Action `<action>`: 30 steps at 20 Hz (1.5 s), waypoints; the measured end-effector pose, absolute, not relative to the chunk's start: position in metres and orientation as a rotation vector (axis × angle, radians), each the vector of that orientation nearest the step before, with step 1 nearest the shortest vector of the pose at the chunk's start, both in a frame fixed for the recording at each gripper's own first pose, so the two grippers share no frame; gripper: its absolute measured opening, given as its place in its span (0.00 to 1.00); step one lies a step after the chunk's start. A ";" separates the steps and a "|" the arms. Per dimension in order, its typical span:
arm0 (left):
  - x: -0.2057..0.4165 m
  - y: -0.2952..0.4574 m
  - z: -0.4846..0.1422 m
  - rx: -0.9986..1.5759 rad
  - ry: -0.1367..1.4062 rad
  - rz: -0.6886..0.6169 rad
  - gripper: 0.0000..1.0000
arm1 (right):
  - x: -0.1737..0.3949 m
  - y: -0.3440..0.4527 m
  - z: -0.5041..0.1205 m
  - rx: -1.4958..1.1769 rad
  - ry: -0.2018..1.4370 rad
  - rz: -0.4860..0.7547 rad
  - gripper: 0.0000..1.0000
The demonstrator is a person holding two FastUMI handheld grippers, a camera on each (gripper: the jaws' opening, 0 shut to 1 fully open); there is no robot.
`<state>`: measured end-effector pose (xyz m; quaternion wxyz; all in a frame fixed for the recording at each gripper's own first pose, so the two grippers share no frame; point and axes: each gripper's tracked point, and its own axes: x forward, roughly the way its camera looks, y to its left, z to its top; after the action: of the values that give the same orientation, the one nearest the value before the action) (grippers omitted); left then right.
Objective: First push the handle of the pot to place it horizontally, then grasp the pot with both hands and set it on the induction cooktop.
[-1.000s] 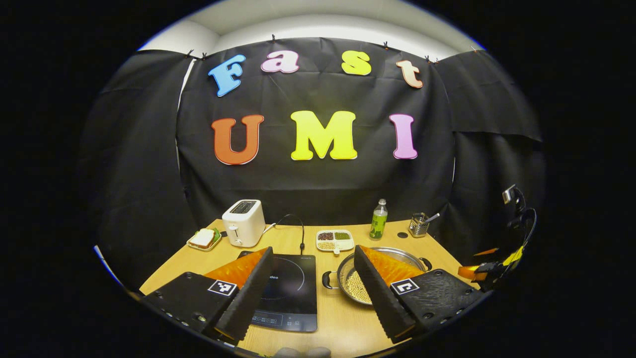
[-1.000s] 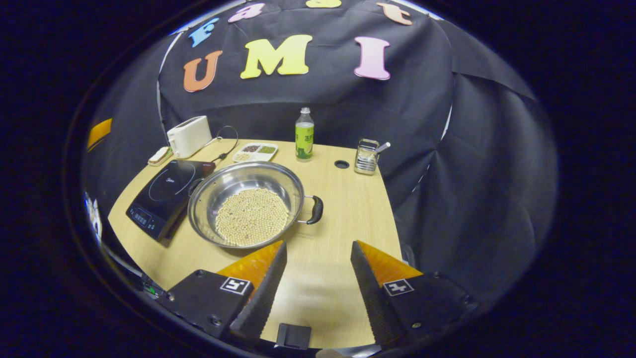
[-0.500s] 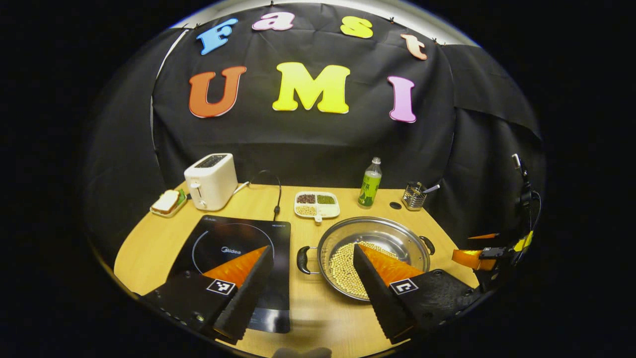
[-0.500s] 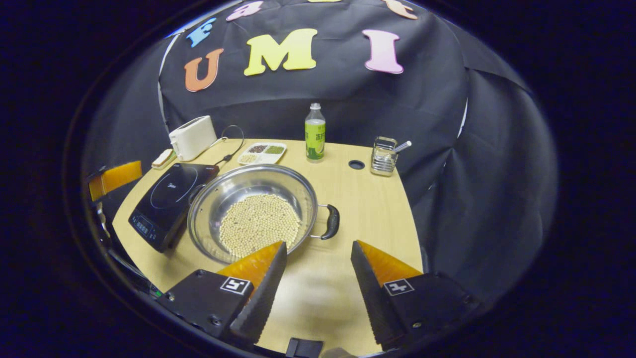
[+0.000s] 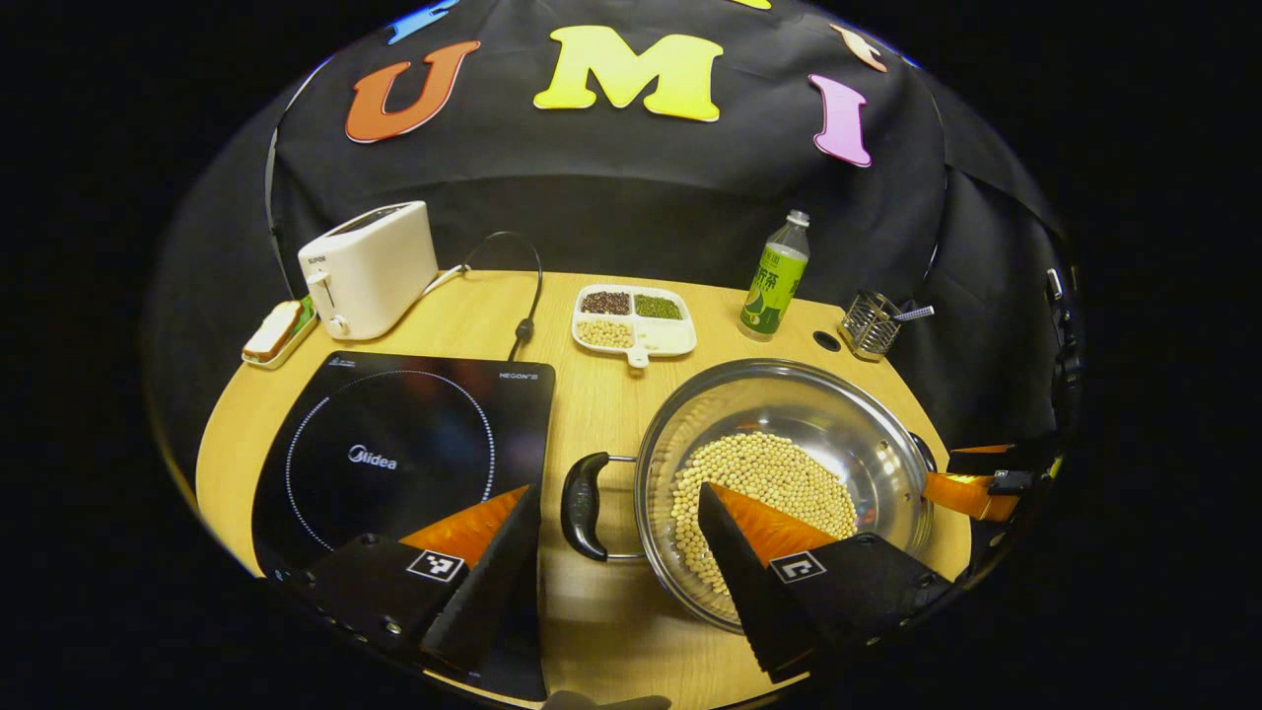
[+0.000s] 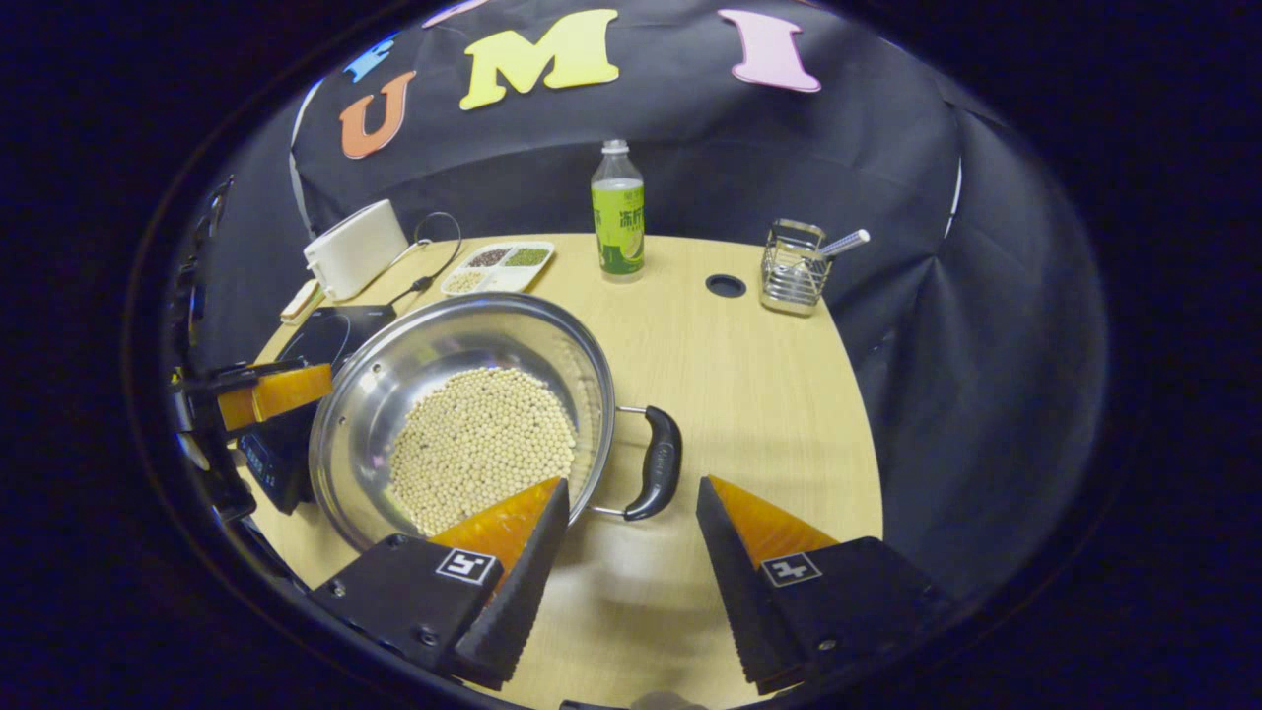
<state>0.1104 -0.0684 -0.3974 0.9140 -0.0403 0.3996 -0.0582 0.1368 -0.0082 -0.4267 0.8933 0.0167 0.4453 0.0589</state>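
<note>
A steel pot (image 5: 848, 434) (image 6: 444, 355) holding pale beans stands on the wooden table, right of the black induction cooktop (image 5: 394, 454) (image 6: 315, 340). The pot's left black handle (image 5: 582, 505) lies just ahead of my left gripper (image 5: 619, 562), between its open fingers. The right black handle (image 6: 659, 475) sits just ahead of my right gripper (image 6: 631, 557), which is also open and holds nothing. The right gripper (image 5: 971, 488) also appears at the pot's far rim in the left gripper view, and the left gripper (image 6: 266, 390) shows beside the pot in the right gripper view.
Along the back stand a white toaster (image 5: 367, 266), a sandwich on a small dish (image 5: 276, 330), a divided tray of beans (image 5: 633, 320), a green bottle (image 5: 776, 279) and a wire holder with a utensil (image 5: 873, 325). The cooktop's cord (image 5: 523, 296) loops behind it.
Both grippers have moved down and closer to the pot, each nearing one handle. The pot and cooktop loom larger in both views; both grippers stay open.
</note>
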 end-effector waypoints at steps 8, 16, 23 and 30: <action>0.126 -0.077 -0.431 -0.043 0.924 -0.137 0.96 | 0.158 -0.001 -0.455 0.034 1.024 0.147 0.84; 0.133 -0.066 -0.441 0.022 0.958 -0.093 0.72 | 0.162 0.000 -0.462 0.080 1.104 0.095 0.72; 0.130 -0.065 -0.443 0.005 0.989 -0.074 0.69 | 0.161 0.000 -0.462 0.111 1.135 0.053 0.62; 0.126 -0.064 -0.441 -0.006 1.004 -0.068 0.59 | 0.164 0.000 -0.459 0.108 1.096 0.091 0.57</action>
<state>0.1259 -0.0639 -0.4406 0.8762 -0.0030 0.4809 -0.0325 0.1643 0.0000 -0.4590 0.8512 0.0513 0.5206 0.0433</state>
